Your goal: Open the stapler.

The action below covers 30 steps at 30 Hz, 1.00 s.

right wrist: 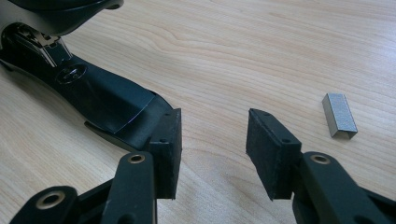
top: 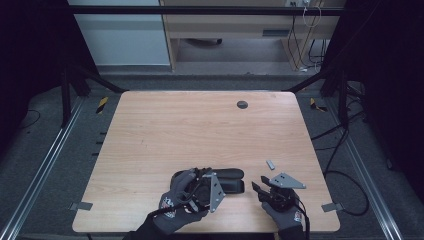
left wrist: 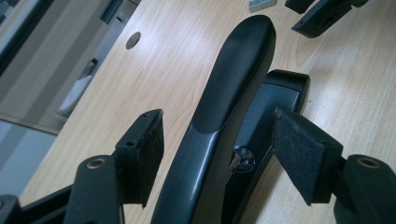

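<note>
A black stapler (top: 230, 178) lies on the wooden table (top: 200, 130) near its front edge, its top arm raised off the base (left wrist: 233, 79). My left gripper (top: 207, 186) is open, one jaw on each side of the stapler's rear, and its pads (left wrist: 145, 149) stand clear of it in the left gripper view (left wrist: 219, 149). My right gripper (top: 259, 186) is open and empty (right wrist: 215, 140), just right of the stapler's front end (right wrist: 107, 100). A small silver strip of staples (top: 270, 164) lies on the wood beyond it (right wrist: 340, 115).
A round dark cable hole (top: 242, 104) sits in the table's far side. Bare wood spreads over the far and left parts. Metal clips (top: 80, 205) sit at the front corners. Cables (top: 340, 150) trail on the floor at the right.
</note>
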Each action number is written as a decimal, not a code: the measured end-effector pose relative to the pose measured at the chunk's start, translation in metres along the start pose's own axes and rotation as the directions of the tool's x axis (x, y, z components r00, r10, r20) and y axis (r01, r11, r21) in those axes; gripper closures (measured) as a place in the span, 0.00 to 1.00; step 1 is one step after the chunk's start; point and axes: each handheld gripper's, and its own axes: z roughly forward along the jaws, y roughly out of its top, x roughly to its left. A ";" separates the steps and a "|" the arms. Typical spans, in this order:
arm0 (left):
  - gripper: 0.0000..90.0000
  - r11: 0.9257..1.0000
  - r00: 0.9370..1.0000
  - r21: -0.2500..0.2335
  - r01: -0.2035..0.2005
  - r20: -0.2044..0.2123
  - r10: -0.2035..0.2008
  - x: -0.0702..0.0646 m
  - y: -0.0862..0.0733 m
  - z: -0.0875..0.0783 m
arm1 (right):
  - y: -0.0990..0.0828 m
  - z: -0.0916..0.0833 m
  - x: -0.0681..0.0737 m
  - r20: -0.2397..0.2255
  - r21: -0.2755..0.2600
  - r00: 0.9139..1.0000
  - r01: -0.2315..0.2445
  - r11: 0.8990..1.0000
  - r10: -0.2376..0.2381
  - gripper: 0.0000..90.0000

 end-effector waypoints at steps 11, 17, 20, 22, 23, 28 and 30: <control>0.40 0.997 0.996 0.008 -0.071 -0.048 0.071 -0.011 0.007 0.007 | -0.001 0.001 0.000 0.003 -0.002 1.000 0.010 1.000 -0.010 0.63; 0.41 0.993 0.989 0.016 -0.115 -0.088 0.116 -0.020 0.011 0.014 | -0.001 0.001 0.001 -0.005 0.000 1.000 0.009 1.000 -0.009 0.64; 0.42 0.988 0.983 0.038 -0.147 -0.101 0.150 -0.022 0.012 0.017 | -0.001 0.001 0.001 -0.006 0.000 1.000 0.007 1.000 -0.007 0.64; 0.43 0.985 0.980 0.047 -0.163 -0.108 0.168 -0.024 0.013 0.018 | -0.001 0.000 0.001 -0.006 -0.001 1.000 0.005 1.000 -0.005 0.65; 0.43 0.983 0.977 0.057 -0.175 -0.110 0.181 -0.025 0.014 0.019 | -0.001 0.001 0.001 -0.007 -0.001 1.000 0.005 1.000 -0.005 0.65; 0.44 0.977 0.970 0.073 -0.201 -0.124 0.209 -0.028 0.015 0.024 | -0.002 0.001 0.001 -0.012 0.007 1.000 0.007 1.000 -0.007 0.68; 0.44 0.974 0.966 0.077 -0.211 -0.132 0.220 -0.029 0.016 0.027 | -0.002 0.001 0.002 -0.014 0.006 1.000 0.007 1.000 -0.007 0.69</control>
